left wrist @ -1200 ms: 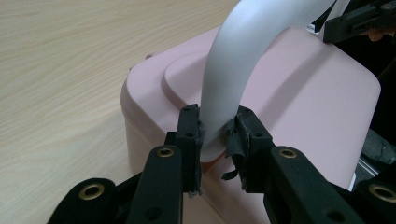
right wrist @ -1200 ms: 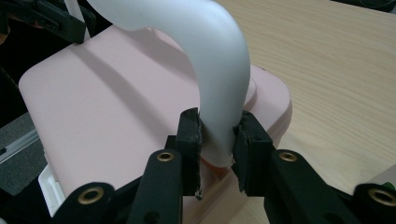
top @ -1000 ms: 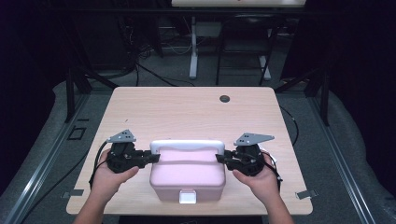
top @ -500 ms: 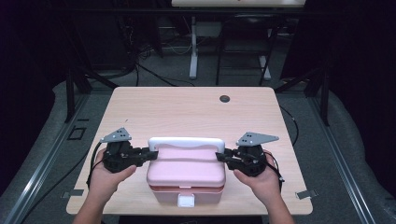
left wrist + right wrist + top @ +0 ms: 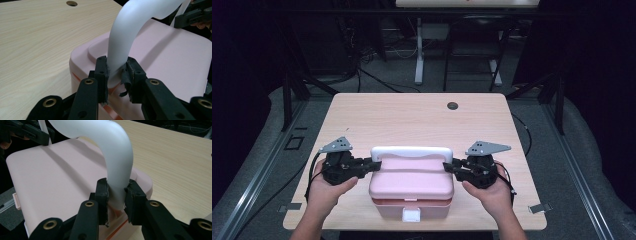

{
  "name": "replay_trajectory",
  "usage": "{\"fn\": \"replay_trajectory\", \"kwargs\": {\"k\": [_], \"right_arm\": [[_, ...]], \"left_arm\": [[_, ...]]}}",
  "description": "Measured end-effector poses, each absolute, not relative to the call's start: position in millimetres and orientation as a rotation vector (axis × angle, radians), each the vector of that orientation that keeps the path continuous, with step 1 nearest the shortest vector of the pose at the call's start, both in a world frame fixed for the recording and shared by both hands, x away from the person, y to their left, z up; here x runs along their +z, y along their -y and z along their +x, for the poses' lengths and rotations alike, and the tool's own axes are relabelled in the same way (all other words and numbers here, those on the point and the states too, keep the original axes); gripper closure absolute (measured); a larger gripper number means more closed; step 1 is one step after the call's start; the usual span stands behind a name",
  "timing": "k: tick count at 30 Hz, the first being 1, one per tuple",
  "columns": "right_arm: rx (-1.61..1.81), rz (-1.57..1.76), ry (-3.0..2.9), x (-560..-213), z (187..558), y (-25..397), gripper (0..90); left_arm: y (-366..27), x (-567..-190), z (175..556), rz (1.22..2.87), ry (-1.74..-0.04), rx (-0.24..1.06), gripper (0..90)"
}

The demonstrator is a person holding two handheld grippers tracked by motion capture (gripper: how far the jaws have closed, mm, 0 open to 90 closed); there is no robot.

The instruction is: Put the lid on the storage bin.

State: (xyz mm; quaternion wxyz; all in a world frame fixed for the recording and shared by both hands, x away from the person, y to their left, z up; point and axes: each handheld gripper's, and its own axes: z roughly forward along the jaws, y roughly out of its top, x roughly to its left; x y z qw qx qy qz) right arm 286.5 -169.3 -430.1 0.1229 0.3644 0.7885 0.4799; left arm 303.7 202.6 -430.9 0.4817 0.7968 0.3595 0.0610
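A pink lidded box (image 5: 411, 186) with a white clasp (image 5: 411, 215) sits near the table's front edge. Its white handle (image 5: 411, 151) arches over the lid's far side. My left gripper (image 5: 373, 165) is shut on the handle's left end (image 5: 117, 67), low near the lid (image 5: 162, 57). My right gripper (image 5: 449, 166) is shut on the handle's right end (image 5: 118, 187), just above the pink lid (image 5: 55, 172). In each gripper view, the other gripper shows at the handle's far end.
The light wooden table (image 5: 412, 117) has a round cable hole (image 5: 453, 105) near its far edge. Bare tabletop lies beyond the box. Dark floor, cables and stand legs (image 5: 419, 55) surround the table.
The box and both grippers have shifted slightly toward the table's front edge; both grips on the handle stay the same.
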Motion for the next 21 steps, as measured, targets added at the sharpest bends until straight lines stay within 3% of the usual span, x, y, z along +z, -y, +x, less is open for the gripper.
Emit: {"fn": "replay_trajectory", "kwargs": {"k": [15, 21], "right_arm": [[1.43, 1.061, -2.284, -427.9, 287.0, 170.3, 74.1], [1.437, 1.058, -2.289, -426.8, 288.5, 171.3, 74.2]], "left_arm": [[-204.0, -431.7, 302.8, 1.902, -0.89, 0.157, 73.2], [-217.2, -425.9, 289.8, 1.882, -0.904, 0.199, 69.0]]}}
